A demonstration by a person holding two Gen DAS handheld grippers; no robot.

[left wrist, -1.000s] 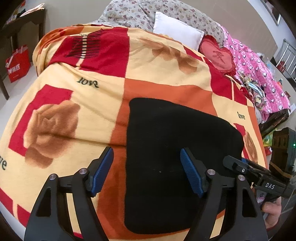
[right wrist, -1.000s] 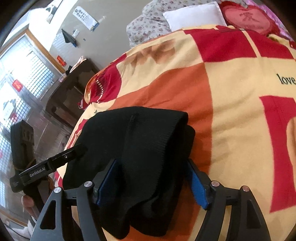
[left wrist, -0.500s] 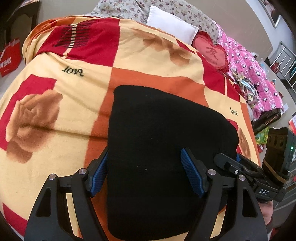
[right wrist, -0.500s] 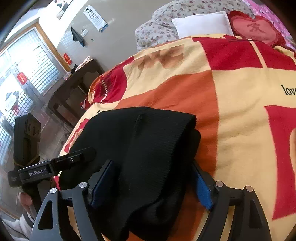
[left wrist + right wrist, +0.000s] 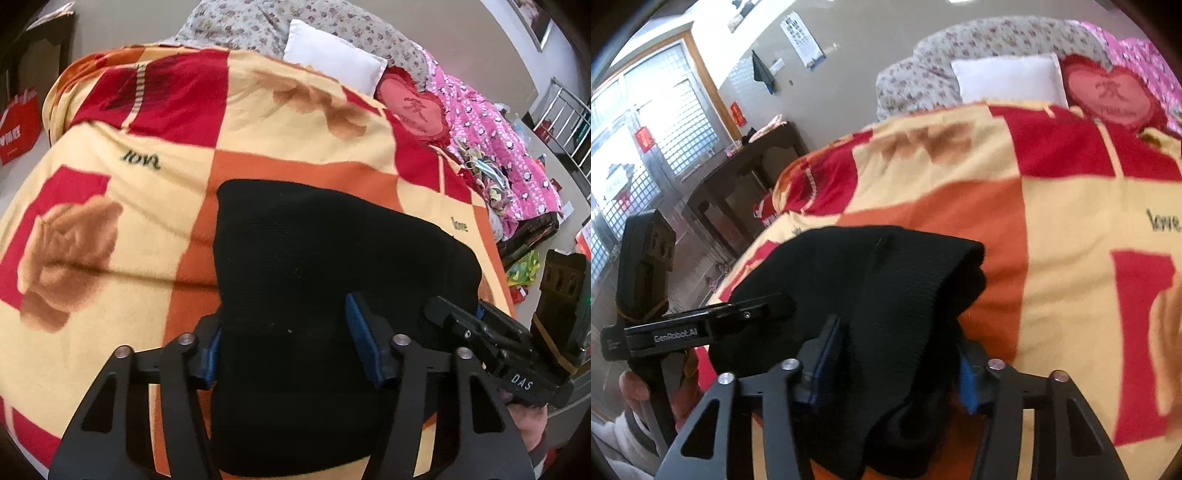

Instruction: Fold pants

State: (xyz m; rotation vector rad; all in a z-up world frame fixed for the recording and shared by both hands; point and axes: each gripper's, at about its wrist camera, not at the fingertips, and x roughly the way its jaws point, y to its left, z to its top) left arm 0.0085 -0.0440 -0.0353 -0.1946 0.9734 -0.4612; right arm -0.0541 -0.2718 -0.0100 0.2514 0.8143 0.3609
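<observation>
The black pants (image 5: 314, 266) lie folded into a thick block on the patterned blanket (image 5: 110, 184). My left gripper (image 5: 286, 345) straddles the near edge of the block, its blue pads partly closed with the cloth between them. My right gripper (image 5: 894, 354) straddles the other end of the pants (image 5: 886, 280), where the ribbed waistband layers stack up, its pads pressed against the cloth. Each gripper shows in the other's view: the right one in the left wrist view (image 5: 480, 332), the left one in the right wrist view (image 5: 713, 321).
A white pillow (image 5: 332, 59), a red heart cushion (image 5: 413, 107) and a pink quilt (image 5: 498, 140) lie at the head of the bed. A dark wooden table (image 5: 738, 177) stands beside the bed, with a red bag (image 5: 18, 122) on the floor.
Both grippers have narrowed around the pants ends. The left gripper has shifted right over the block, and the pants now lift slightly off the blanket.
</observation>
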